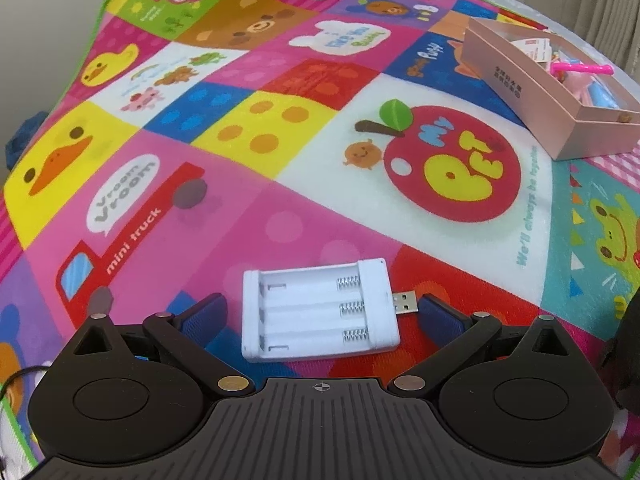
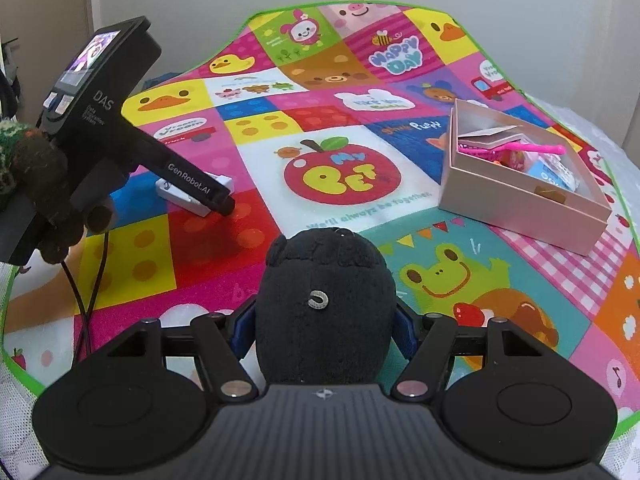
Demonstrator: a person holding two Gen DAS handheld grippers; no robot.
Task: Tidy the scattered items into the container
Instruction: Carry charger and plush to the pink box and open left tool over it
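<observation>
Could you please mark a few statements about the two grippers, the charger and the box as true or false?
1. The left gripper is clamped shut on the white battery charger. False: its jaws stand open on either side, pads clear of it.
2. The battery charger holds no batteries. True: its three slots show only springs.
3. The black plush toy sits between the right gripper's fingers. True.
4. The pink box is empty. False: it already holds a pink stick-like item and some small packets.
5. The charger's USB plug points toward the yellow duck. False: it points the other way, toward the left gripper's right-hand pad.
</observation>
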